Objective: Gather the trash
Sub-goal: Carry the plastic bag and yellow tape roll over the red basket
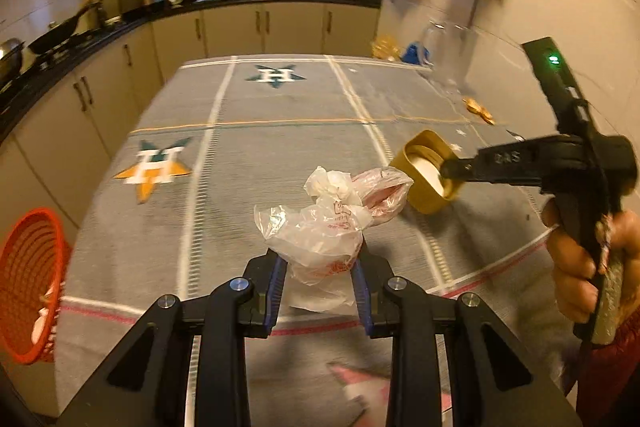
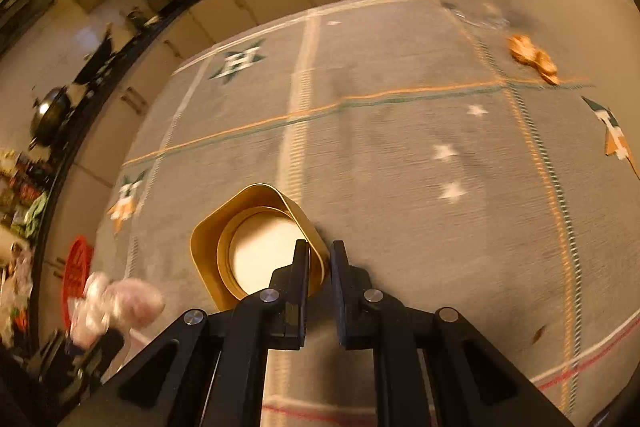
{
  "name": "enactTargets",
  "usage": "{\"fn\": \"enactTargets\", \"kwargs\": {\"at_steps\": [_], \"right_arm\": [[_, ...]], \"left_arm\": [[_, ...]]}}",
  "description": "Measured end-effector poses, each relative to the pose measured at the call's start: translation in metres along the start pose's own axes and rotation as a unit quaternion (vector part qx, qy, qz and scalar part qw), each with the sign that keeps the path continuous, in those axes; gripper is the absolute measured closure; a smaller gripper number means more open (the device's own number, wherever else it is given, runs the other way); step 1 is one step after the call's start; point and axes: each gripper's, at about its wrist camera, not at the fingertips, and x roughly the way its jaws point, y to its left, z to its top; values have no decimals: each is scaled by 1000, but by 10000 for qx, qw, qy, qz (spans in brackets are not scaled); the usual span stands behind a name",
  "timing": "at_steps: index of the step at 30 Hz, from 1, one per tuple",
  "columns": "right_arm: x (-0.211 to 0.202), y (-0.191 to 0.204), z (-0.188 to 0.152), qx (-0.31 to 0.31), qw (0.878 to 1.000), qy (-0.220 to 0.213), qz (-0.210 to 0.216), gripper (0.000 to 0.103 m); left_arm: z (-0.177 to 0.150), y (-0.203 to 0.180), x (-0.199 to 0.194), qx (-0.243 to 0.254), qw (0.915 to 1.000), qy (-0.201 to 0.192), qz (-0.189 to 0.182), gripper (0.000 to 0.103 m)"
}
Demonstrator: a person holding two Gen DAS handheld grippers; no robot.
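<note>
We see the basket (image 1: 30,287) left of the table (image 1: 280,99); peels (image 1: 479,110) lie at its far right.

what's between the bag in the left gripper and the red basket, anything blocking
Nothing visible. The left gripper holds the crumpled plastic bag over the table; the red basket sits off the table's left edge, with only bare tablecloth between. The right gripper with the gold lid is on the other side.

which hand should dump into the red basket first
Left. Its gripper holds the plastic bag and the red basket sits on its side; the right gripper with the gold lid is farther.
</note>
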Motion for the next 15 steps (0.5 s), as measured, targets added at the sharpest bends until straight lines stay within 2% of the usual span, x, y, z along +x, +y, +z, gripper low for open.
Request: {"fn": "enactTargets", "kwargs": {"at_steps": [7, 15], "right_arm": [[-2, 80, -16, -694, 9970, 26, 338, 91], [23, 176, -33, -1354, 9881, 261, 680, 91]], "left_arm": [[-16, 52, -32, -371, 9985, -171, 378, 74], [-36, 140, -70, -1080, 9887, -367, 974, 74]]}}
